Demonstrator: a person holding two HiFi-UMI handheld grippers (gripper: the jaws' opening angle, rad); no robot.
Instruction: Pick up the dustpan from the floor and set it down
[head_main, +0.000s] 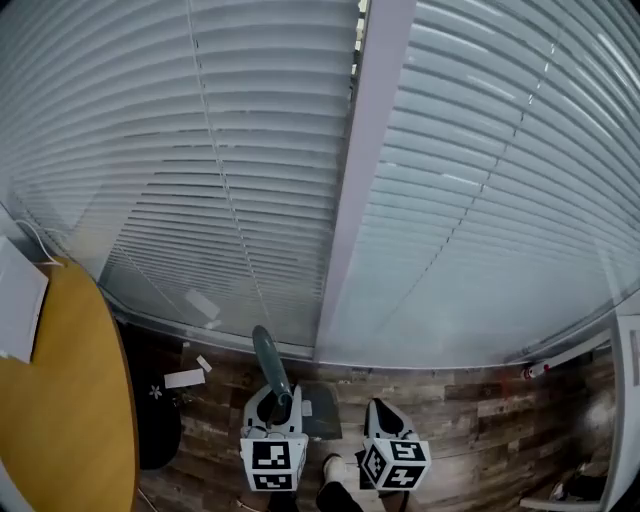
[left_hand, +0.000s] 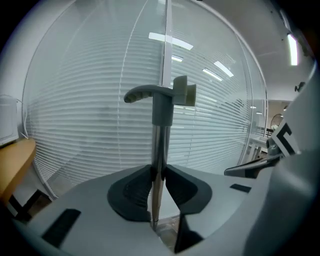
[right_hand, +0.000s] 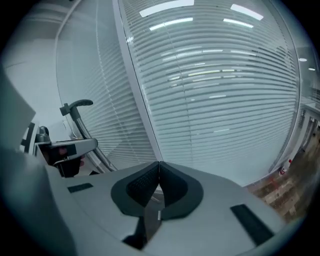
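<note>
Left gripper view, nearest first: the left gripper (left_hand: 157, 175) has its dark fingers (left_hand: 131, 192) drawn narrow and pressed on both sides of the dustpan (left_hand: 159, 145), gripping its thin shiny pole. The pole runs upright to a grey curved grip (left_hand: 150, 93) at the top. Right gripper view: the right gripper (right_hand: 159, 175) has its fingers closed tip to tip with nothing between them, so it gives no support. Head view: both grippers sit low in frame, side by side. The dark pan (head_main: 320, 412) hangs just beyond the left one, above the wood-plank floor (head_main: 470, 450); I cannot tell whether it is clear of the boards. A yellow round worktop (head_main: 70, 400) lies off to the left. Beyond, white blinds (head_main: 200, 180) and a window post (head_main: 350, 200) stand near. Risks, as I judge them: the pole is smooth and slim, so it may slide or twist in a one-sided hold. The pan could then swing into the blinds. Set down carelessly, the tall dustpan may topple.
</note>
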